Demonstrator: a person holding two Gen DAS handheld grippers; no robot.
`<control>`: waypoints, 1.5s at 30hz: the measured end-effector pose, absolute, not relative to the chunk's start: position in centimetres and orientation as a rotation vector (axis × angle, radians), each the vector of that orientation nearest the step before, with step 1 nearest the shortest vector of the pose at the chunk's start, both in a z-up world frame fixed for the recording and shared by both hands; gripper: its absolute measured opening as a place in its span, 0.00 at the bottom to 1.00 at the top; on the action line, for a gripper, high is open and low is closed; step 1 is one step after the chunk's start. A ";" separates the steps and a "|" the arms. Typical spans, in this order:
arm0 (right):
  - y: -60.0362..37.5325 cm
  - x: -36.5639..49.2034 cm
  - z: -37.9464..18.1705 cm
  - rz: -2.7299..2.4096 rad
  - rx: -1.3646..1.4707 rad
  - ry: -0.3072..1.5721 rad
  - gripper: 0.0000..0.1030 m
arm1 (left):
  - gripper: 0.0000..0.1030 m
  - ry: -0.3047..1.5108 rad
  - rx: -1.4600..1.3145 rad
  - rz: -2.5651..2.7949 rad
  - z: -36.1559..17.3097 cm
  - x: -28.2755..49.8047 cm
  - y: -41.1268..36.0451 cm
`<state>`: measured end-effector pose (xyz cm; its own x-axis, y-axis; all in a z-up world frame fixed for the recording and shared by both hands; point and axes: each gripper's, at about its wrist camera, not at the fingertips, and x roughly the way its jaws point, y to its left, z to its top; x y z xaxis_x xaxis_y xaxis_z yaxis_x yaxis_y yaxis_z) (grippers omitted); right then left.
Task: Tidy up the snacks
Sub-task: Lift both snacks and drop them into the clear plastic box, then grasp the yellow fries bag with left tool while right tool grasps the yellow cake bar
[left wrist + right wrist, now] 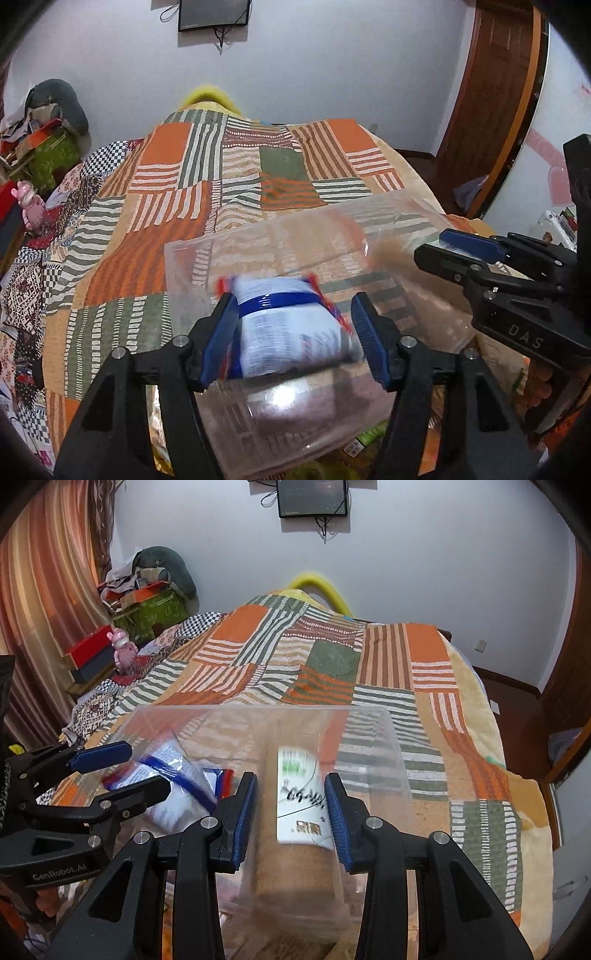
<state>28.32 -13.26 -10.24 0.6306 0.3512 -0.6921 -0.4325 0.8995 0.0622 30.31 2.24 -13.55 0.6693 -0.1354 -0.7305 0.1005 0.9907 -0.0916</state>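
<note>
We saw the left gripper (295, 332) clamping a glossy white-and-blue packet (291, 332) and the right gripper (291, 819) clamping a brown packet (295, 849), white-labelled, over the clear plastic bin (369, 738) on the patchwork bed (332, 657); print unreadable.

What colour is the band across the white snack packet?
Blue band, clearest in the left wrist view.

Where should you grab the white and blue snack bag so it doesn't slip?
Across its puffy middle, coming from the near side, as the left gripper does now. The snack bag bulges there between crimped ends, so the pads get a soft, wide hold over the clear box.
</note>
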 end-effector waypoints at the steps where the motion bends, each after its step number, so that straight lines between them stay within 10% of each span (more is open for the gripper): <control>1: -13.2 28.3 -10.0 0.447 -0.119 0.763 0.34 | 0.66 0.826 -0.042 -0.129 -13.3 30.1 2.2; 18: -16.3 23.4 -6.1 0.425 -0.108 0.667 0.46 | 0.97 0.708 -0.007 -0.051 -8.0 22.1 5.6; 35: -21.8 19.1 -10.0 0.299 -0.117 0.758 0.54 | 0.96 0.850 -0.017 -0.020 -14.5 17.1 9.6; 45: -24.1 18.7 -13.2 0.247 -0.033 0.872 0.62 | 0.71 0.918 -0.049 -0.001 -18.8 18.1 10.2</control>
